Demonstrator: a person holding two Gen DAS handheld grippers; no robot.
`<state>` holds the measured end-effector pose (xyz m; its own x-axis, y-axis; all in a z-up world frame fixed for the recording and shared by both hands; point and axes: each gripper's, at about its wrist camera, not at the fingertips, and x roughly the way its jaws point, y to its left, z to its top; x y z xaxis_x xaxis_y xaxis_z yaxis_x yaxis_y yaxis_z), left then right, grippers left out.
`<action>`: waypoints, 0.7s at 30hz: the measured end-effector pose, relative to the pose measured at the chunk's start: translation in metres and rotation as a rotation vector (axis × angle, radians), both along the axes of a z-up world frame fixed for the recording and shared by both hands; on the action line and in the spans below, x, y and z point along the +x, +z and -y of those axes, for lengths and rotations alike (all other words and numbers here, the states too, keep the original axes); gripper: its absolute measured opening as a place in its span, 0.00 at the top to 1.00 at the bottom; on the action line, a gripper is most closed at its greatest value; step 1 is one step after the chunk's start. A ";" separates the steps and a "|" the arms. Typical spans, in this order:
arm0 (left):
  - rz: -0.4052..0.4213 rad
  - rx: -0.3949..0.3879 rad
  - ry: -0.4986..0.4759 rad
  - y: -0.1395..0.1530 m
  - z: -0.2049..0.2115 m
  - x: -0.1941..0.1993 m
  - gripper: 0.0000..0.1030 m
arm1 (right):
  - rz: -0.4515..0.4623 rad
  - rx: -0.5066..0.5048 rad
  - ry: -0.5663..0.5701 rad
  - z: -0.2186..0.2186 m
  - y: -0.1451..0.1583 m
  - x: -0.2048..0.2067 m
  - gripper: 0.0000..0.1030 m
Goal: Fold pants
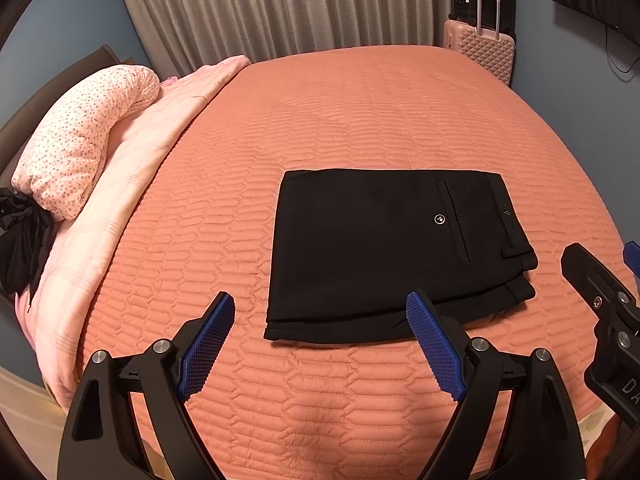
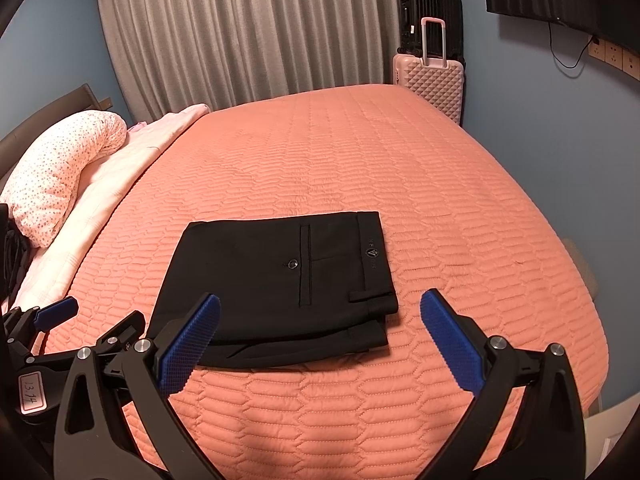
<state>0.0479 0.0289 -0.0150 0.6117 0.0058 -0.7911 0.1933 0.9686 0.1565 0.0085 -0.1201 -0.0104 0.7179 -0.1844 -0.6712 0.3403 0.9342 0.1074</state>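
Black pants [image 1: 384, 248] lie folded into a flat rectangle on the orange quilted bedspread [image 1: 320, 120], back pocket button and waistband facing up. In the right wrist view the same pants [image 2: 276, 280] sit just ahead of the fingers. My left gripper [image 1: 320, 308] hovers open above the near edge of the pants, blue pads wide apart, nothing between them. My right gripper [image 2: 320, 312] is open too, above the near right corner of the pants, holding nothing. Each gripper shows at the edge of the other's view.
A pink spotted pillow [image 1: 80, 136] and a pale pink blanket [image 1: 132, 184] lie along the bed's left side, with a dark garment [image 1: 20, 236] beside them. A pink suitcase [image 2: 430, 80] and a black one [image 2: 430, 4] stand by the grey curtain [image 2: 240, 32].
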 end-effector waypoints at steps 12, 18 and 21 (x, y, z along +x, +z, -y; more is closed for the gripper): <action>-0.002 -0.002 0.001 0.001 -0.002 -0.002 0.17 | -0.001 -0.004 0.004 -0.001 0.002 0.000 0.04; -0.005 -0.001 -0.002 0.001 -0.001 -0.003 0.17 | -0.003 -0.003 0.002 -0.001 0.001 0.000 0.04; -0.010 -0.001 -0.005 0.000 -0.001 -0.002 0.17 | -0.008 -0.001 0.000 -0.001 -0.001 0.000 0.04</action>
<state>0.0456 0.0295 -0.0152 0.6040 0.0020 -0.7970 0.1993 0.9679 0.1535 0.0090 -0.1187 -0.0110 0.7125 -0.1850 -0.6768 0.3414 0.9341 0.1041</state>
